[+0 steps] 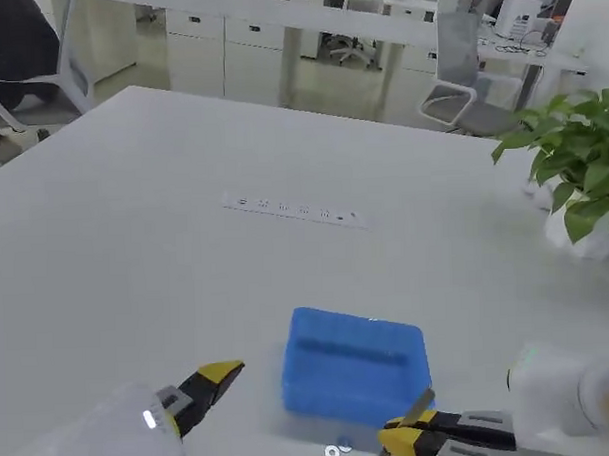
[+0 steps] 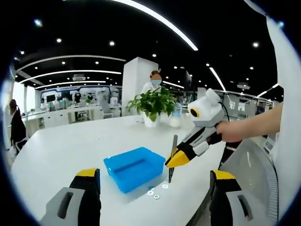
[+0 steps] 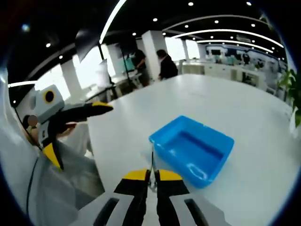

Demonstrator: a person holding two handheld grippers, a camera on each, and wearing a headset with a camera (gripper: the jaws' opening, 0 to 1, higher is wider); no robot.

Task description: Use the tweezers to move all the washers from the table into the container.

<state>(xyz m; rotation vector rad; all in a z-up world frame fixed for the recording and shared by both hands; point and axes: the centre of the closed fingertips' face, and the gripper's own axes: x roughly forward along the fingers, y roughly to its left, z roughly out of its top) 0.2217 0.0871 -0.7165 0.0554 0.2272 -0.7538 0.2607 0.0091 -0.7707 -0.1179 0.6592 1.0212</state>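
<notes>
A blue container (image 1: 355,371) stands on the white table (image 1: 135,244) near its front edge; its inside looks bare. My right gripper (image 1: 407,440) is shut on thin metal tweezers (image 1: 423,402), just in front of the container's near right corner. In the left gripper view the tweezers (image 2: 172,157) point down at three small washers (image 2: 156,196) lying on the table beside the container (image 2: 134,165). One washer (image 1: 332,451) lies by the container's front edge. My left gripper (image 1: 220,376) hovers open to the container's left, holding nothing. The right gripper view has the jaws together on the tweezers (image 3: 153,162).
A flush power strip (image 1: 294,210) runs across the middle of the table. A potted plant (image 1: 577,158) stands at the right edge. Office chairs (image 1: 460,102) and desks lie beyond the far edge. People stand in the background.
</notes>
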